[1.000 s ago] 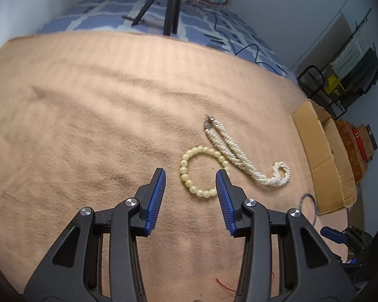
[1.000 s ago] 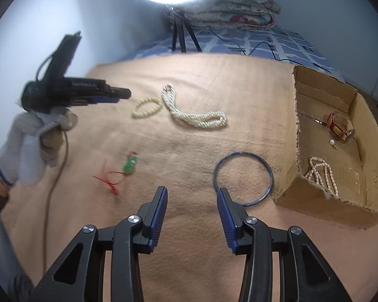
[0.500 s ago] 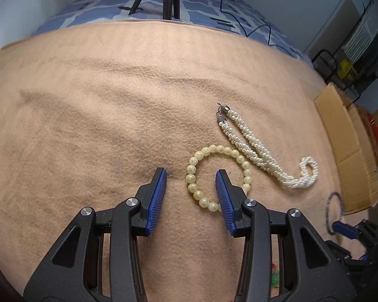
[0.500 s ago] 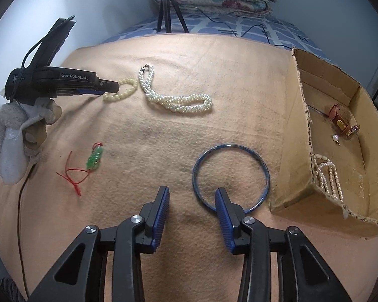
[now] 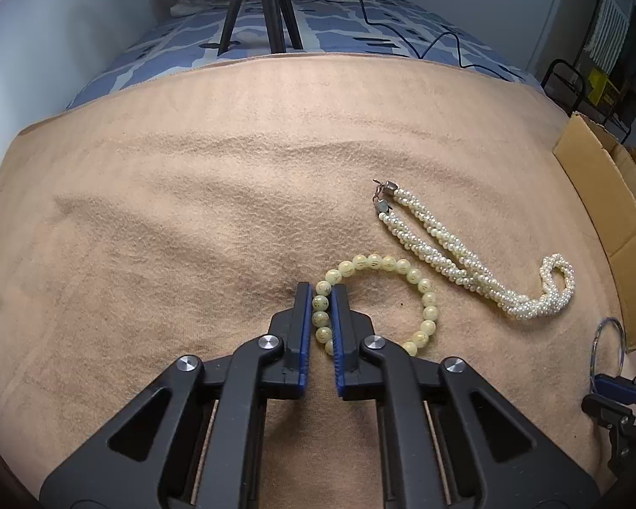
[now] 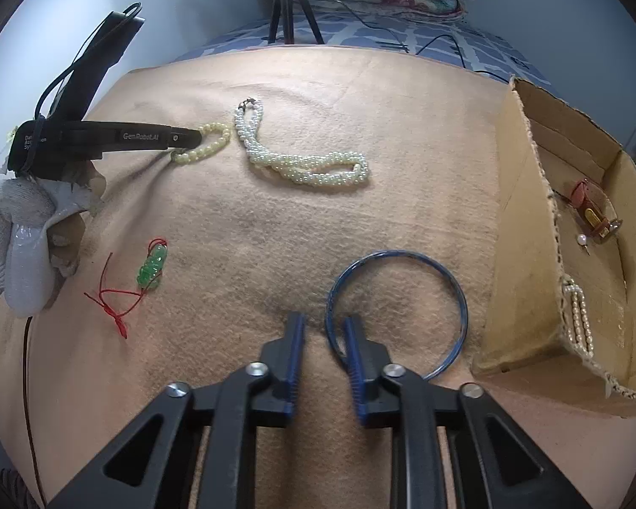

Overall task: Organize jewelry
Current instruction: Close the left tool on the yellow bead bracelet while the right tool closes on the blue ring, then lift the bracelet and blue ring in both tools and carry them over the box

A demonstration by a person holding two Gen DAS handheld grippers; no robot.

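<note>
Left tool [image 5: 322, 318] clenched on bead bracelet [image 5: 381, 301], left arc of beads running lengthwise between pads, flat on blanket [image 5: 169, 212]. Right tool [image 6: 324, 331] closing over blue bangle [image 6: 396, 314], rim not yet pinched. Box [image 6: 525, 263] right of both, nearer right tool.

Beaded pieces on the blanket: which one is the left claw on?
The yellow-green bead bracelet, a ring of large round beads; the white twisted pearl necklace lies untouched beside it.
</note>
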